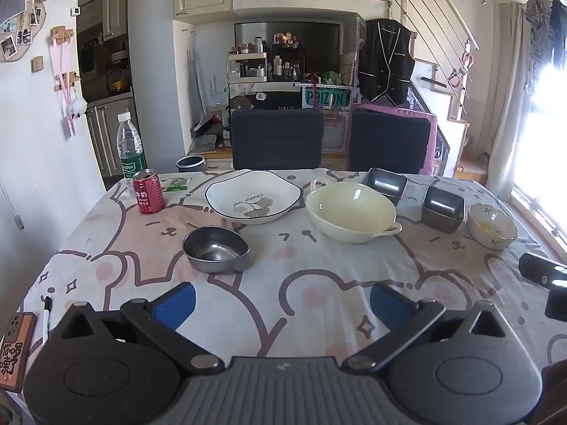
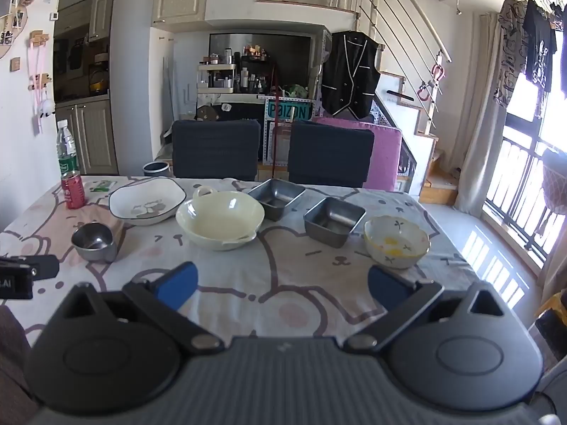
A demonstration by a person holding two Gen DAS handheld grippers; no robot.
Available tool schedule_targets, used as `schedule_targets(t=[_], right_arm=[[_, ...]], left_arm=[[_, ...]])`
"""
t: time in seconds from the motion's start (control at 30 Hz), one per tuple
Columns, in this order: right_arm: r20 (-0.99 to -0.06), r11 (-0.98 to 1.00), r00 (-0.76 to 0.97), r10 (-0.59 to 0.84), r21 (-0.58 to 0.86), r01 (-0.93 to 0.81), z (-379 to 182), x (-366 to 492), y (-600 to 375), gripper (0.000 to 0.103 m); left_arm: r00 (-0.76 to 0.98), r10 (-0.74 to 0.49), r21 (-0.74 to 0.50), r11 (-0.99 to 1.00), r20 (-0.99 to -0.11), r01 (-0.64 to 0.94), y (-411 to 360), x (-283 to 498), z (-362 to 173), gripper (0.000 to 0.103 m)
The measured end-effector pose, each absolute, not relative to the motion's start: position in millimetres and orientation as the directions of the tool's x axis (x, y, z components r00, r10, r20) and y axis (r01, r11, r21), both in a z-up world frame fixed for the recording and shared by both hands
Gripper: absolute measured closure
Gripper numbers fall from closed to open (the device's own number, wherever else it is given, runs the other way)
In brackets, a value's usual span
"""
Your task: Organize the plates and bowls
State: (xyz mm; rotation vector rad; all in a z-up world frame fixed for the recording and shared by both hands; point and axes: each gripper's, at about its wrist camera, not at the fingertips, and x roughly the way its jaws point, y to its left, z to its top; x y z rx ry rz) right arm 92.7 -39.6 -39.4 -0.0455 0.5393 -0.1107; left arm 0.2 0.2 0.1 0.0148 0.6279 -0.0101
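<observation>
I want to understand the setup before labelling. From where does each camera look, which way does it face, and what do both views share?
Left wrist: sits on the left gripper, above the table's near-left edge, facing across the steel bowl toward the chairs; shows its own open blue fingers.
Right wrist: sits on the right gripper, further right, facing the flowered bowl and window; its fingers are open too.
Shared: cream bowl, white plate, both steel trays.

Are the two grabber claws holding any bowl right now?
No. The left gripper and right gripper are both open and empty, above the cartoon-print tablecloth.
</observation>
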Motion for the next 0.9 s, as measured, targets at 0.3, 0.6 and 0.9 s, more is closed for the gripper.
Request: schedule_targets(t=[0.3,0.6,0.9], right_arm=[[-0.511,0.993,0.852,-0.113,-0.072,0.089,-39.4,93.3,-39.3,0.000],[-0.512,0.993,0.851,-0.115,-0.069,0.093,-39.9,93.4,-39.3,0.000],[-0.514,0.993,0.850,-0.115,-0.069,0.093,-39.9,93.6,-39.4,0.000]], left_arm=[[0.809,-0.002,0.015,1.000,-0.588,0.013,0.0,0.3,0.0,0.000],[0.810,-0.005,0.015,1.000,-0.587,0.017,0.1,0.2,0.0,0.000],[0.809,-0.004,0.016,1.000,-0.587,0.016,0.0,0.2,0.0,0.000]])
